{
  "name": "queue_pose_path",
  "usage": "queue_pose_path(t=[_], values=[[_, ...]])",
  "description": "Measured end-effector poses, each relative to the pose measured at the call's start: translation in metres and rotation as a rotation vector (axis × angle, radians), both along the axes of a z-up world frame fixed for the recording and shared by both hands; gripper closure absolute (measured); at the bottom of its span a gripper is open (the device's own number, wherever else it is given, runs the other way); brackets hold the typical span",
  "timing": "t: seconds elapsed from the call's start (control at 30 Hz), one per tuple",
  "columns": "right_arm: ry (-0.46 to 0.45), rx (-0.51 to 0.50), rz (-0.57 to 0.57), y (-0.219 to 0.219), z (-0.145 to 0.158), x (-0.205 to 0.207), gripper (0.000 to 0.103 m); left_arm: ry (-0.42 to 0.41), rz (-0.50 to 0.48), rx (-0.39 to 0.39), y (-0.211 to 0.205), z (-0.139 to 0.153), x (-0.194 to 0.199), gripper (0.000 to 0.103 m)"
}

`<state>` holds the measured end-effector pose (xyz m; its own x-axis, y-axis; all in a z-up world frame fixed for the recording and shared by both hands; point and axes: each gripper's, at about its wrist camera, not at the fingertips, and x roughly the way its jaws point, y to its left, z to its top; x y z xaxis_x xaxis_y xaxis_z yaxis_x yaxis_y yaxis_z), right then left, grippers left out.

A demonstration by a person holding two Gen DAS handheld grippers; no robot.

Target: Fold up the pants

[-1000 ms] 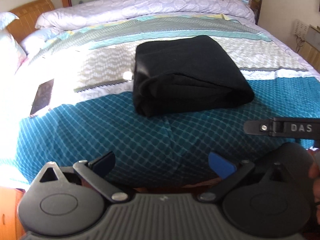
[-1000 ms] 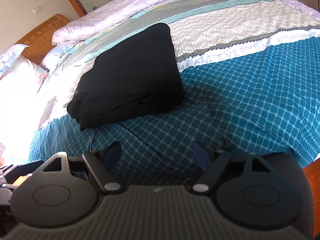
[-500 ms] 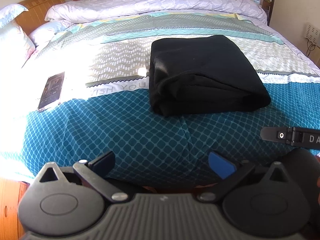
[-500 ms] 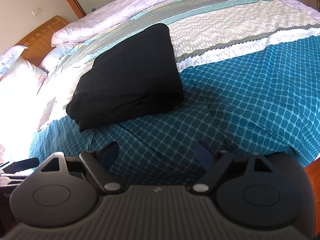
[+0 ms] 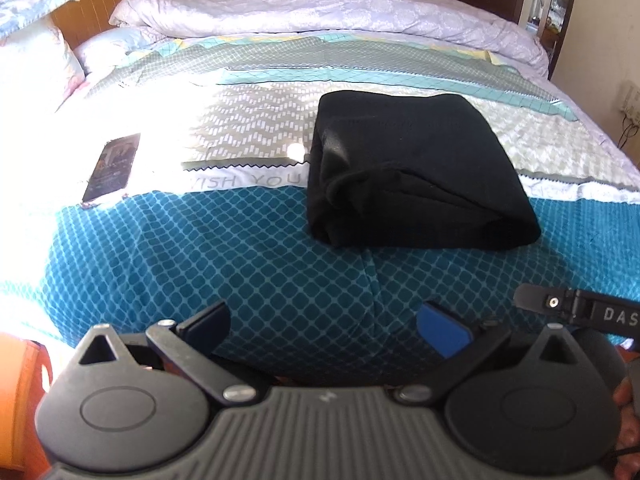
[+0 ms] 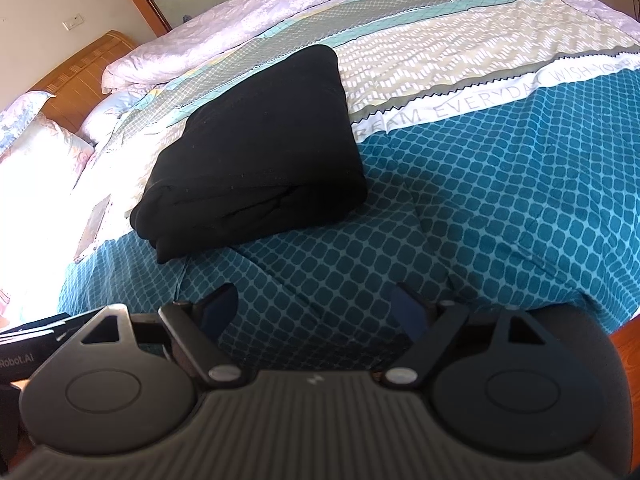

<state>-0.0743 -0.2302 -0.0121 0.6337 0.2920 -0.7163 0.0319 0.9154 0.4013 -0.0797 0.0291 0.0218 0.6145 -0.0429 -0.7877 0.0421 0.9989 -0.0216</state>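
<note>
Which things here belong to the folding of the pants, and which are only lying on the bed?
Belong to the job:
black pants, folded in a stack
left gripper, open
right gripper, open

Just lying about:
phone
pillows
rolled duvet

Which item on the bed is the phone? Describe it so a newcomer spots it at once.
Start at the bed's patterned quilt and find the folded black pants near its middle. Look well to their left, into the sunlit patch by the pillows: the phone lies there flat. It is the only thin, rigid, glossy dark slab; everything around it is soft fabric.
</note>
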Motion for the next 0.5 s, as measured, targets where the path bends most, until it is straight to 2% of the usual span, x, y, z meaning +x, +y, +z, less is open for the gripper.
queue_pose_path(t=[0.17, 0.3, 0.5], values=[[-0.003, 0.0, 0.0, -0.0012, 0.0001, 0.0004, 0.017, -0.048, 0.005, 0.095, -0.0021, 0.0041, -0.0008, 0.0], [-0.005, -0.002, 0.006, 0.0, 0.0005, 0.0009, 0.017, -0.023, -0.009, 0.15, -0.0014, -0.0003, 0.0044, 0.0], [-0.032, -0.02, 0.017, 0.0025, 0.0046, 0.0, 0.017, 0.001, -0.011, 0.121, 0.0045, -0.0025, 0.0077, 0.0]])
